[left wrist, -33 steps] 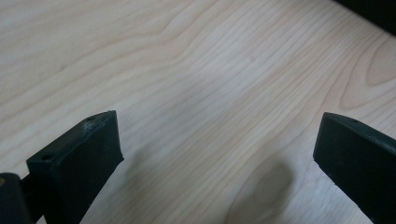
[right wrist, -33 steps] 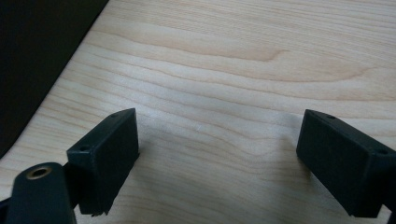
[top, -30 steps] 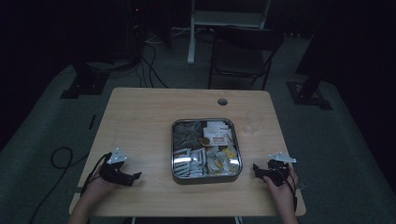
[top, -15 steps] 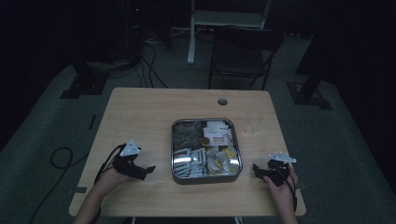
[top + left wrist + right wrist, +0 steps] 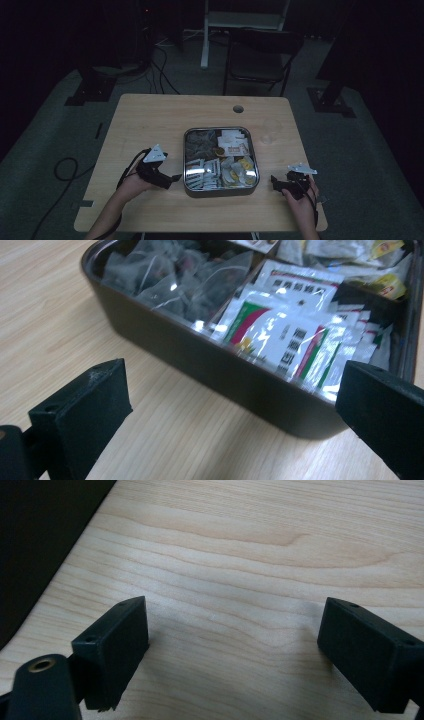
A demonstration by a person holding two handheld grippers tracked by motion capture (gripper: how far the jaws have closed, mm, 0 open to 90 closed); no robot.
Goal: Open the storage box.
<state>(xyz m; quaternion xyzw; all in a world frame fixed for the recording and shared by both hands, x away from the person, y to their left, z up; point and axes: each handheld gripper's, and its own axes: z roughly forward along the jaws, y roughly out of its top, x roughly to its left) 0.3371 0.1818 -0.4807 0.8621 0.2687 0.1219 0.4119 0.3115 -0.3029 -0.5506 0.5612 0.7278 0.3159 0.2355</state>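
Observation:
A dark square tin [image 5: 186, 150] sits in the middle of the wooden table [image 5: 150, 120], packed with tea bags and sachets. My left gripper [image 5: 175, 177] is open just left of the tin, jaws pointing at its side. The left gripper view has the tin's dark wall [image 5: 200, 365] close ahead, with clear mesh tea bags [image 5: 175, 275] and green-and-red printed sachets [image 5: 280, 335] inside. My right gripper [image 5: 275, 184] rests open on the table right of the tin, nothing between its jaws. Bare wood [image 5: 235, 580] lies in front of my right gripper [image 5: 232, 650].
A round cable hole [image 5: 238, 108] is in the table's far side. A clear glass [image 5: 268, 132] stands right of the tin. A dark chair [image 5: 260, 55] and a white stand [image 5: 240, 22] are beyond the table. Cables lie on the floor at left.
My left gripper has moved right across the table, from near the left edge to just beside the tin. The right gripper has stayed put.

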